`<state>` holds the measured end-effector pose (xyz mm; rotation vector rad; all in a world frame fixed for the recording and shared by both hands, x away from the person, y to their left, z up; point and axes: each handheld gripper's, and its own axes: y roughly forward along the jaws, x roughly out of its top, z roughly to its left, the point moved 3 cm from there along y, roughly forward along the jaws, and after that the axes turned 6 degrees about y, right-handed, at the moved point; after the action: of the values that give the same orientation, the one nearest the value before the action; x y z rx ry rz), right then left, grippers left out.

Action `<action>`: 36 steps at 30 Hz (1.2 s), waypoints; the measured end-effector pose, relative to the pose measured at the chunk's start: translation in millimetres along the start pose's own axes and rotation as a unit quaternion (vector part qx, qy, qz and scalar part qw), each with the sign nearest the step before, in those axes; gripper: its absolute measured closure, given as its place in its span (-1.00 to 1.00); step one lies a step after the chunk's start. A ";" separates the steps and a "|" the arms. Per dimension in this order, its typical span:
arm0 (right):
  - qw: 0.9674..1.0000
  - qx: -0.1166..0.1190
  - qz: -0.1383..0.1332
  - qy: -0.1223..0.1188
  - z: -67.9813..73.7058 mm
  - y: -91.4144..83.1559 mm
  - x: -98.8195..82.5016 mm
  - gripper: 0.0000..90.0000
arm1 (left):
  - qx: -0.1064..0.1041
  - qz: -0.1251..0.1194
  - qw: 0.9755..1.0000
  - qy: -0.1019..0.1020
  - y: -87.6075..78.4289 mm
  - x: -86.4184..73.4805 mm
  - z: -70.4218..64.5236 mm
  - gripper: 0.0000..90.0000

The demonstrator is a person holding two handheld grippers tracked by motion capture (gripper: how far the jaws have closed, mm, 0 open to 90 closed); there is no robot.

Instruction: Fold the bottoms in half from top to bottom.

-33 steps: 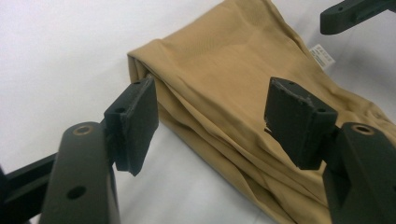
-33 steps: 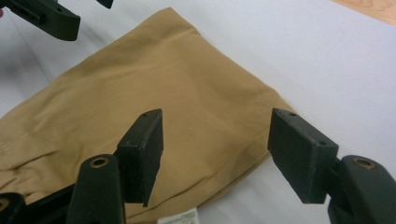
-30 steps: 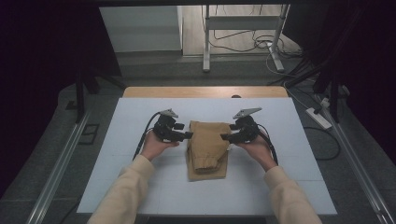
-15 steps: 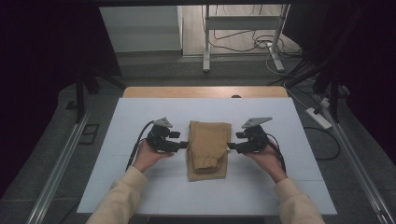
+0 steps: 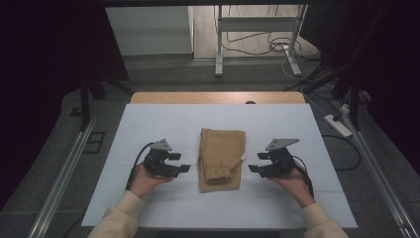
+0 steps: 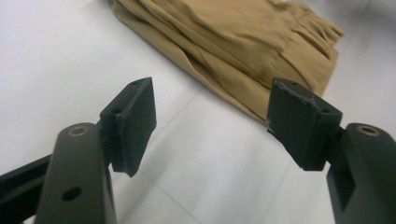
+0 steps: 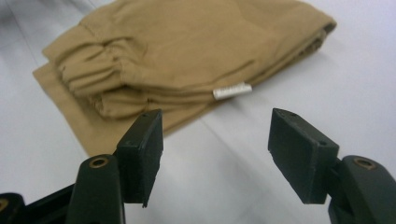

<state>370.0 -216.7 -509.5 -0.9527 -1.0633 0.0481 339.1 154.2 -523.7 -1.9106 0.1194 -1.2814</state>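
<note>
A tan garment point(image 5: 221, 158), folded into a soft rectangle, lies in the middle of the white table point(image 5: 148, 124). Its cloth is matte and lightly creased, with a gathered elastic band at the near end and a small white label point(image 7: 232, 90) sticking out of its right edge. The left gripper point(image 5: 181, 168) is just to the left of it and the right gripper point(image 5: 254, 169) just to the right, both clear of the cloth. Each has its jaws spread, nothing between them; the black pads point(image 6: 135, 121) are flat, blocky and scuffed at the edges. The tabletop is smooth and pale, with faint seams and a wooden strip point(image 5: 218, 97) along the far edge. Beyond it are a grey floor point(image 5: 163, 74), a metal stand point(image 5: 257, 34) with loose cables point(image 5: 277, 47), and a power strip point(image 5: 338, 125) at the right.
</note>
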 end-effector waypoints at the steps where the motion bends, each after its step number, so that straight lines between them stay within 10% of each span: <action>1: 1.000 0.000 -0.001 0.002 -0.2 -2.3 -3.1 -0.21 | 0.000 -0.002 1.000 -0.001 -2.3 -2.1 -1.1 -0.28; 19: 1.000 -0.003 0.001 0.017 -5.8 -36.3 -46.4 -0.21 | 0.018 0.013 1.000 -0.022 -24.2 -46.0 -8.9 -0.28; 36: 1.000 -0.004 0.007 0.014 -6.3 -35.5 -51.2 -0.21 | 0.018 0.019 0.999 -0.023 -22.8 -50.0 -9.1 -0.29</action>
<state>334.0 -266.1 -523.0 -0.9665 -1.0323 0.0422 300.0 188.4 -543.7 -1.8975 0.1076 -1.2061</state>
